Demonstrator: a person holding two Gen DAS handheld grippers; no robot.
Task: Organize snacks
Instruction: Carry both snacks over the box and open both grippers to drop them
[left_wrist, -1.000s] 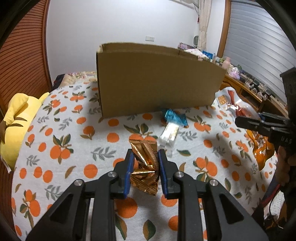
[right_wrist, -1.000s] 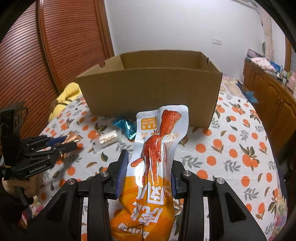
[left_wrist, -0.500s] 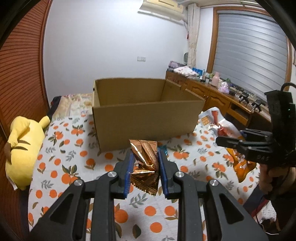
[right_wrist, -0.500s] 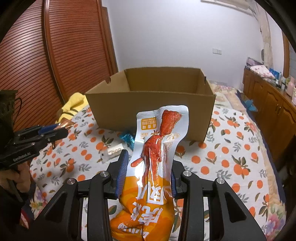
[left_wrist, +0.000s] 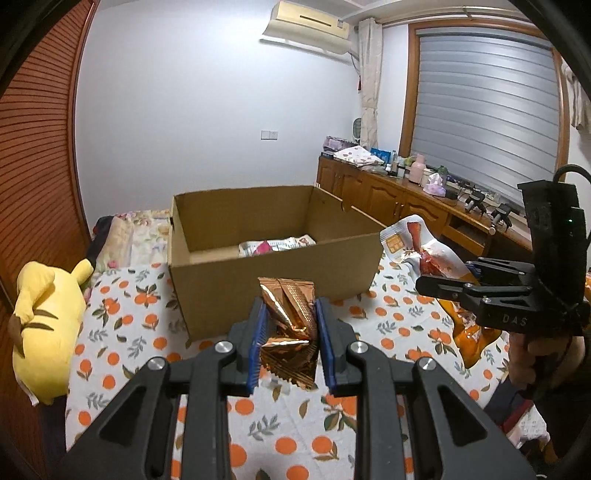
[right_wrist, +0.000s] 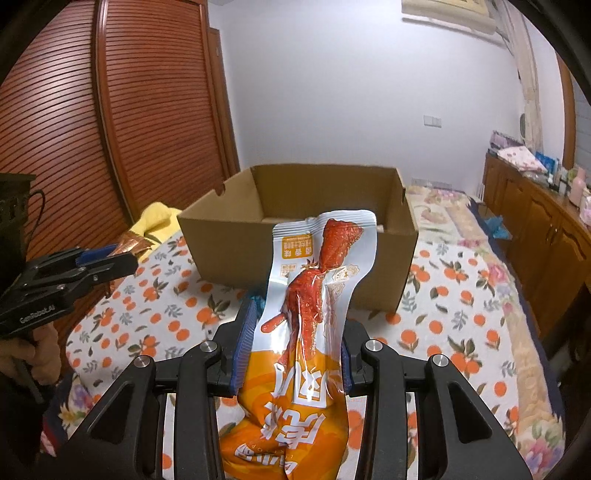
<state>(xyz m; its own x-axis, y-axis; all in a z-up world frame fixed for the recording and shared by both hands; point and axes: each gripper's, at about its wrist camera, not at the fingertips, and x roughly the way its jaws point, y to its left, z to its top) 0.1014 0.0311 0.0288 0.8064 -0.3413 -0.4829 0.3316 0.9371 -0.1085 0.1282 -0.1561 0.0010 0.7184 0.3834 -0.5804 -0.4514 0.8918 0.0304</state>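
Note:
My left gripper is shut on a crumpled copper-gold foil snack packet, held in the air in front of an open cardboard box. A white and pink snack bag lies inside the box. My right gripper is shut on a tall orange and white chicken-leg snack pouch, also lifted, facing the same box. In the left wrist view the right gripper and its pouch show at the right. The left gripper shows at the left of the right wrist view.
The box stands on a bed with an orange-print sheet. A yellow plush toy lies at the bed's left edge. A wooden slatted wardrobe runs along the left, and a wooden cabinet with clutter lines the right wall.
Both grippers have risen with their packets, so the box's inside now shows. The blue and white snacks on the sheet have dropped out of view.

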